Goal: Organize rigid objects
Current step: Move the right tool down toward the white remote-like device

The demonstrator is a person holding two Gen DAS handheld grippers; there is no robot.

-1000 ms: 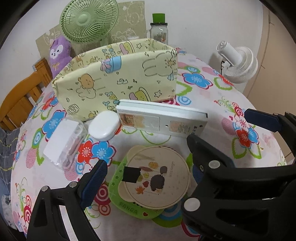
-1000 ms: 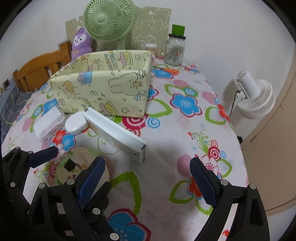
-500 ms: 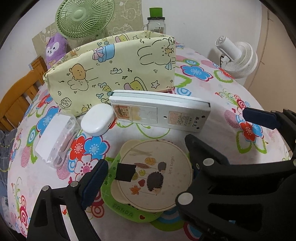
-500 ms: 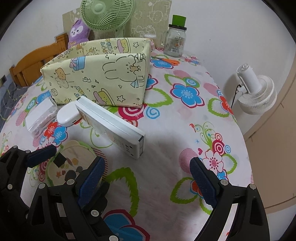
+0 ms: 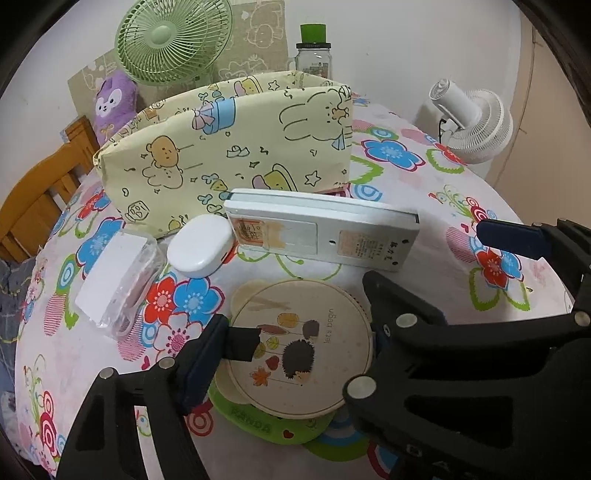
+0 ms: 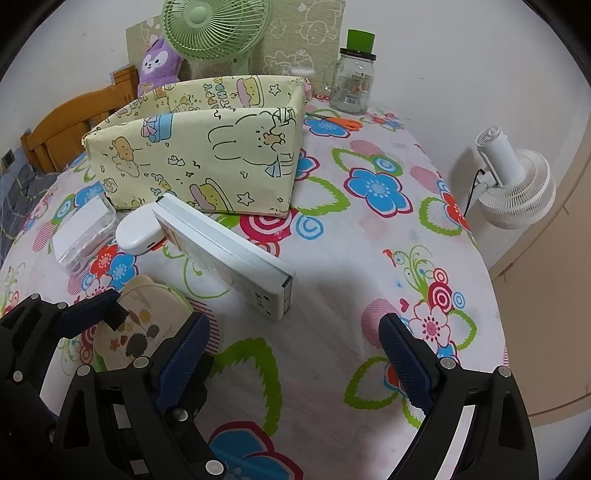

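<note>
A round cream disc (image 5: 299,350) with a hedgehog print lies on a green mat (image 5: 258,424). My left gripper (image 5: 295,325) straddles it, jaws closing, pads right at its rim on both sides. Behind it a long white flat device (image 5: 321,236) stands on edge, with a white oval case (image 5: 201,247) and a clear plastic box (image 5: 118,284) to its left. A yellow cartoon-print fabric bin (image 5: 229,147) stands open farther back. My right gripper (image 6: 293,332) hovers open over bare tablecloth, nothing between its fingers, just right of the disc (image 6: 136,332).
The round table wears a flowered cloth (image 6: 369,184). At the back are a green fan (image 6: 210,26), a glass jar (image 6: 351,85), orange scissors (image 6: 340,122) and a purple plush (image 6: 159,70). A white fan (image 6: 513,184) stands off the right edge, a wooden chair (image 5: 33,199) at left.
The left gripper's jaws have narrowed onto the round disc, which has not shifted. The right gripper has barely moved.
</note>
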